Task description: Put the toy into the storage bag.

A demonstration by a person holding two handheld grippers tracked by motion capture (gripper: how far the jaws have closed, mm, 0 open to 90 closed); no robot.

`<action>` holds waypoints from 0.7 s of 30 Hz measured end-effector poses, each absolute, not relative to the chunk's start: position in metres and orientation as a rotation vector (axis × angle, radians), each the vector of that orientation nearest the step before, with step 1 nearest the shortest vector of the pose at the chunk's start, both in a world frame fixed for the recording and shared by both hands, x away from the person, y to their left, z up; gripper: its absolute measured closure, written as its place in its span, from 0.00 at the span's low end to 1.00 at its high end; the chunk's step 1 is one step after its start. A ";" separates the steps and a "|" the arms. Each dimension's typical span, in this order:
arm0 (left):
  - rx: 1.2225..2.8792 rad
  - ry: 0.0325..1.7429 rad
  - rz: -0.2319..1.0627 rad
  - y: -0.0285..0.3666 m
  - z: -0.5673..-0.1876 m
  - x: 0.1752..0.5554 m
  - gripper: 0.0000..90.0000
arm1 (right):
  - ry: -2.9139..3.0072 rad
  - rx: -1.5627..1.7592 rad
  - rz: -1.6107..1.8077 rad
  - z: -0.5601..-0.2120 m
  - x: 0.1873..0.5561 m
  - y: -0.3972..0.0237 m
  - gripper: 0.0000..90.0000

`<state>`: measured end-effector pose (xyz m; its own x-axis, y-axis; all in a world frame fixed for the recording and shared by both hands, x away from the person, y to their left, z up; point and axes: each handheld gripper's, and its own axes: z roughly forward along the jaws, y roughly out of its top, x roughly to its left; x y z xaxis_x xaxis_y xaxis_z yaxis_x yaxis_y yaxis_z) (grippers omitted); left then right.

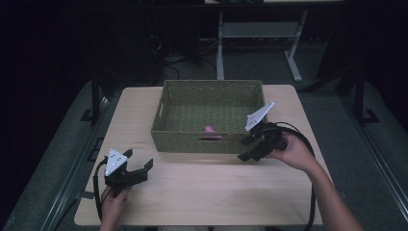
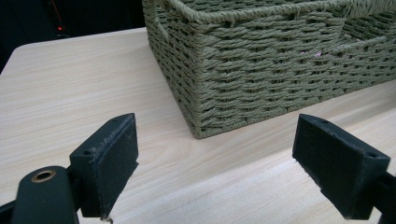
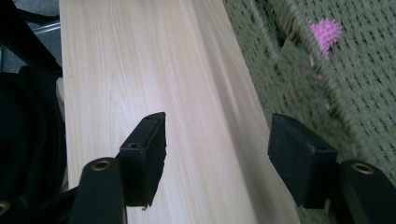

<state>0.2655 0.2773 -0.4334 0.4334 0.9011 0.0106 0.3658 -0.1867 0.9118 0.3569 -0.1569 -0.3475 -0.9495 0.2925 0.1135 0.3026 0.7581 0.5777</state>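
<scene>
My right hand-held gripper (image 1: 250, 148) sits at the near right corner of the basket (image 1: 166, 118), just outside its front wall, with its jaws spread and nothing between them. The thing I am after, by my reading, is the pink spiky ball (image 1: 210, 129) lying on the basket floor, close against the inside of the front wall and about midway along it. From my right hand-held gripper (image 3: 217, 161) the pink spiky ball (image 3: 325, 35) lies ahead and off to the right, beyond the woven rim, so the wall stands between us. That is the relation the next move turns on: I judge I would have to lift over the rim and come down inside, since a level reach would only meet the weave. The ball looks roundish, so I see no long axis to line the jaws with.

My left hand-held gripper (image 1: 137, 166) rests near the front left of the table (image 1: 211, 192), well apart from the basket (image 2: 261, 70); its jaws are also spread wide and empty, pointing at the basket's near left corner. My right hand is plainly the nearer one to the ball.
</scene>
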 end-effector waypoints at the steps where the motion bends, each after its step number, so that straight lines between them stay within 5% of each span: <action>1: 1.756 1.096 0.722 0.277 -0.433 0.266 0.15 | -2.929 -0.498 -0.964 -0.350 0.354 -0.158 0.41; 21: 1.756 1.094 0.723 0.276 -0.434 0.265 0.15 | -2.888 -0.560 -0.951 -0.388 0.339 -0.172 0.40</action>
